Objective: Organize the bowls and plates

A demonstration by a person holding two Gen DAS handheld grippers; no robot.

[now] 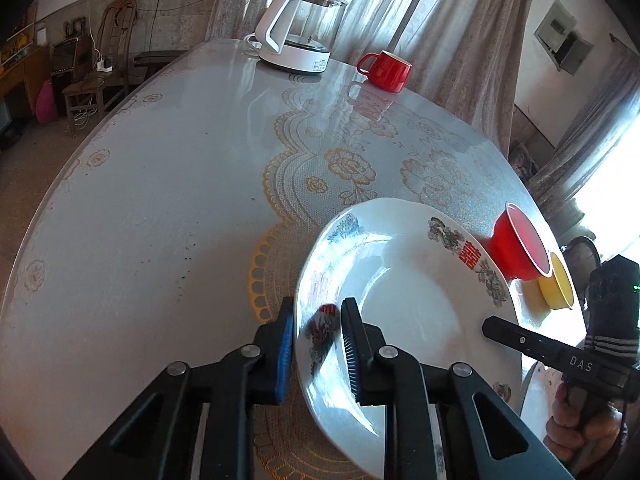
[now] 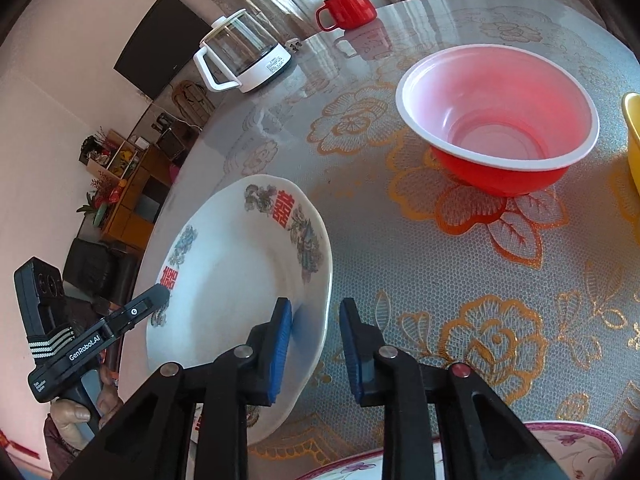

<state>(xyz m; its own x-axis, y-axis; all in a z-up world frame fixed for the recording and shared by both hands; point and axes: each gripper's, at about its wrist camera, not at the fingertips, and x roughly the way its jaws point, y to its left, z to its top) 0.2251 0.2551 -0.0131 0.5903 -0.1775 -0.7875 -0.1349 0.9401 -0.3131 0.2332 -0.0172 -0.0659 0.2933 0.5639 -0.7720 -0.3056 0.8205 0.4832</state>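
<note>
Plate (image 1: 404, 280), white with flower and red-character prints on its rim, fills the lower right of the left wrist view and the lower left of the right wrist view, tilted, its lower edge cut off behind the black gripper arms. In the left wrist view the left gripper (image 1: 316, 340) has its jaws narrowly apart with the plate's near rim between them; the rim prints there are blurred, and whether the pads press fully on the rim is hard to make out. In the right wrist view the right gripper (image 2: 316, 340) straddles the plate's opposite rim: the left pad lies against the inside of the plate, while the right pad stands clear of the edge with tabletop (image 2: 400, 280) showing in the gap.

A red bowl (image 2: 496, 120) stands upright in the upper right of that view, well apart from the jaws. A yellow bowl (image 2: 634, 136) is cut off at the right edge. Another patterned dish (image 2: 580, 444) is half hidden at the bottom edge. A kettle (image 2: 244, 56) and red mug (image 2: 348, 8) stand at the top.
</note>
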